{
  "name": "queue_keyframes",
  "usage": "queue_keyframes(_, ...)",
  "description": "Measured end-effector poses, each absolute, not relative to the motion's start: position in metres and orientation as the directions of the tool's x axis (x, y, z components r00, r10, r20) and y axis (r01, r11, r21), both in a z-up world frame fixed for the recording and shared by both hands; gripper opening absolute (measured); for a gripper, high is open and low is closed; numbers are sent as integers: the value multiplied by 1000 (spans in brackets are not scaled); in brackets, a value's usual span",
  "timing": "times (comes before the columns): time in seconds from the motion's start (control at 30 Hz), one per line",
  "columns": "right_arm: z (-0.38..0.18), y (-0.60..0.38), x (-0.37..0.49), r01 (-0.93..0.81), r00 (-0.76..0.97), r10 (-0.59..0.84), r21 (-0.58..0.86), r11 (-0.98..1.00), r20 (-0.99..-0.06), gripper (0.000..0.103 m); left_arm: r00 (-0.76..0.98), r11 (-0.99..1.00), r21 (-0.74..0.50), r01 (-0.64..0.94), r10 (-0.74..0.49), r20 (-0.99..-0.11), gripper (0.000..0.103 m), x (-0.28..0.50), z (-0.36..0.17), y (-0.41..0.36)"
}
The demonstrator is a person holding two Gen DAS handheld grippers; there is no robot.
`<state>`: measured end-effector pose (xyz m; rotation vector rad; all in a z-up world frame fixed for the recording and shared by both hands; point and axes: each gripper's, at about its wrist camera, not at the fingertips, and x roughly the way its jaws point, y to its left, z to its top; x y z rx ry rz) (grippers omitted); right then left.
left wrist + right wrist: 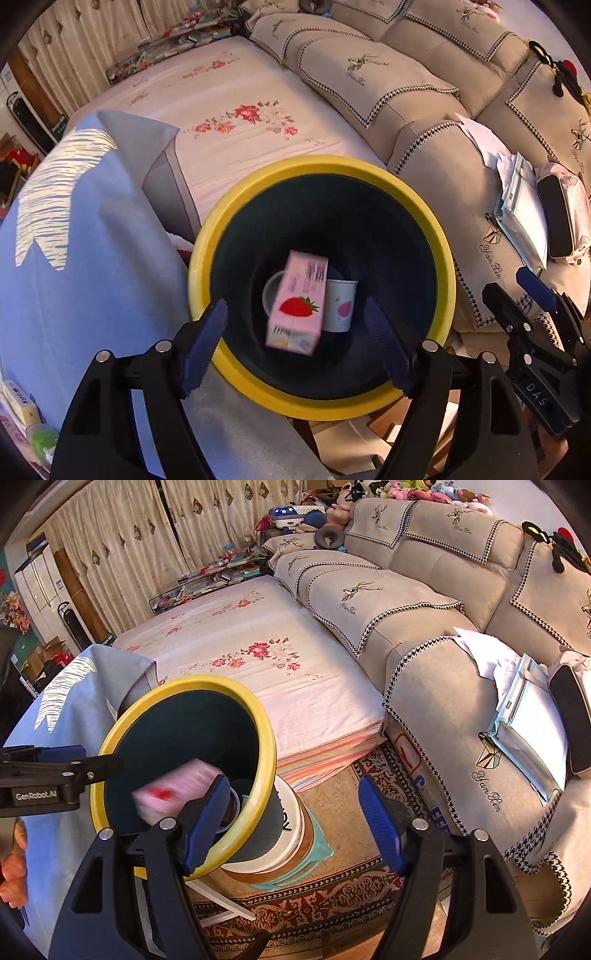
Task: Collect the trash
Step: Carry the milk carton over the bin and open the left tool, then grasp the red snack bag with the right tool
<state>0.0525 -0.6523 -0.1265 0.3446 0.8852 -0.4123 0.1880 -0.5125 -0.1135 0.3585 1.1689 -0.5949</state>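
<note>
A dark bin with a yellow rim [439,229] stands below my left gripper [295,350], which is open and empty right above its mouth. A pink strawberry milk carton [297,299] is blurred, in mid-air inside the bin. A white paper cup [341,304] lies at the bottom beside it. In the right wrist view the bin [266,734] is at lower left with the blurred carton [173,790] inside. My right gripper [291,823] is open and empty, to the right of the bin; it also shows in the left wrist view [535,291].
A blue cloth [85,258] covers the table to the left of the bin. A floral mattress [266,672] lies behind it. A beige sofa [436,686] with papers [524,720] is at the right. A patterned rug [332,897] covers the floor.
</note>
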Motion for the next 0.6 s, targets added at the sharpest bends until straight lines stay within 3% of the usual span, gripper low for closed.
queue_keyframes(0.23, -127, -639, 54, 460, 573, -190, 121, 880, -798, 68, 337, 814, -110, 571, -354, -873, 77, 170, -67, -462)
queue_keyframes(0.37, -121, -625, 57, 435, 585, -180, 119, 893, -791, 68, 444, 828, -103, 551, -396, -804, 84, 145, -36, -416)
queue_keyframes(0.6, -109, -579, 64, 359, 610, -150, 102, 928, -778, 68, 629, 896, -55, 441, -352, -693, 88, 114, 2, -315)
